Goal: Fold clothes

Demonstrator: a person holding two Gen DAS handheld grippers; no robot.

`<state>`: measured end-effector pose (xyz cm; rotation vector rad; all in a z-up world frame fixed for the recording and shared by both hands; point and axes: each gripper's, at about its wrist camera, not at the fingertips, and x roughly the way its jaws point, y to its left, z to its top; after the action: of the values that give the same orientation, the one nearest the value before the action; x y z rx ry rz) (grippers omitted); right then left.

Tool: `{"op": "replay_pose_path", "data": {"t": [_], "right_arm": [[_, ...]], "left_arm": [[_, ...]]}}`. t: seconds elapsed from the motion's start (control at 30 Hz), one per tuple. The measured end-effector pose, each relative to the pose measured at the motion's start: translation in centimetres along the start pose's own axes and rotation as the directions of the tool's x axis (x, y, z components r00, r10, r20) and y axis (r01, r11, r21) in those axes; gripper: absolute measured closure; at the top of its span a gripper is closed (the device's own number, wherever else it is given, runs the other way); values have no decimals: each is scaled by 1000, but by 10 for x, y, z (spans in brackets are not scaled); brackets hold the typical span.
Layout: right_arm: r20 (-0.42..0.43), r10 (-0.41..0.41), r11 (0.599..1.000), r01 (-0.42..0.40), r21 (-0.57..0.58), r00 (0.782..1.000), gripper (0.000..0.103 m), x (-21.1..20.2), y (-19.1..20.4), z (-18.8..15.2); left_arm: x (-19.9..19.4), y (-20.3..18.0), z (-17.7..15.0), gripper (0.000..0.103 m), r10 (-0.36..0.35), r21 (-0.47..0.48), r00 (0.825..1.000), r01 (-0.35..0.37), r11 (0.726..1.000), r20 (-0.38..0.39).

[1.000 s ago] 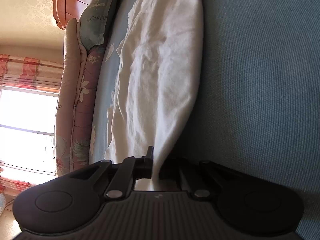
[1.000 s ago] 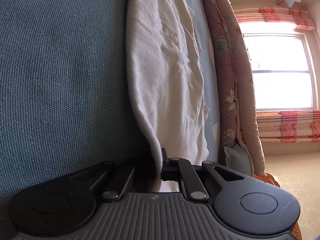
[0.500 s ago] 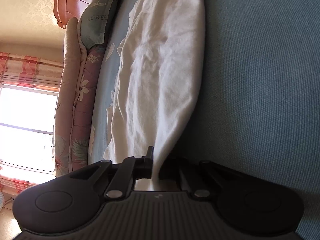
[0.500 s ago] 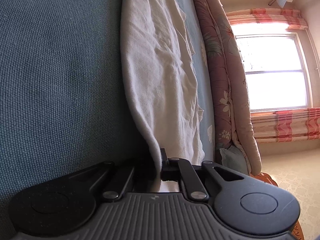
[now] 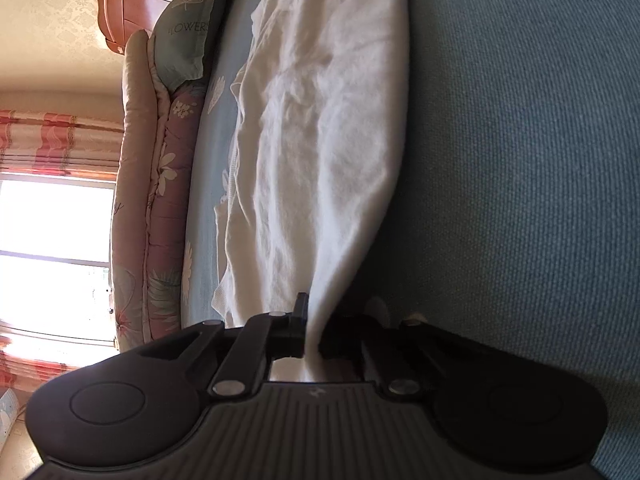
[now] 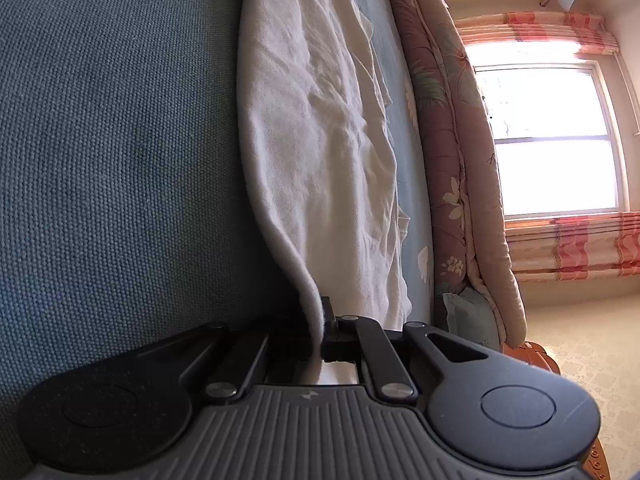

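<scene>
The left gripper is clamped on one end of the white garment, which stretches toward 12 o'clock over the teal bedcover. The right gripper pinches the other end of the cloth, a floral quilt at 2 o'clock.

The white garment has slid sideways in the right wrist view.
</scene>
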<state>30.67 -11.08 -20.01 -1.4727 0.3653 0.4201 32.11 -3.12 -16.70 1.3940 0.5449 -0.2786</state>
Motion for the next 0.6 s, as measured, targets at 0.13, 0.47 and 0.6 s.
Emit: {"op": "replay_pose_path", "data": {"t": [0.13, 0.47, 0.6], "right_arm": [[-10, 18, 1000, -18, 9, 1000, 96, -1, -4, 2], [4, 28, 999, -28, 26, 1000, 96, -28, -13, 1], [9, 59, 998, -60, 35, 998, 96, -52, -13, 2]], "left_arm": [[-11, 2, -2, 103, -4, 0, 1000, 4, 1000, 8], [-51, -1, -4, 103, -1, 34, 1000, 0, 999, 25], [-67, -2, -6, 103, 0, 48, 999, -1, 999, 32]]}}
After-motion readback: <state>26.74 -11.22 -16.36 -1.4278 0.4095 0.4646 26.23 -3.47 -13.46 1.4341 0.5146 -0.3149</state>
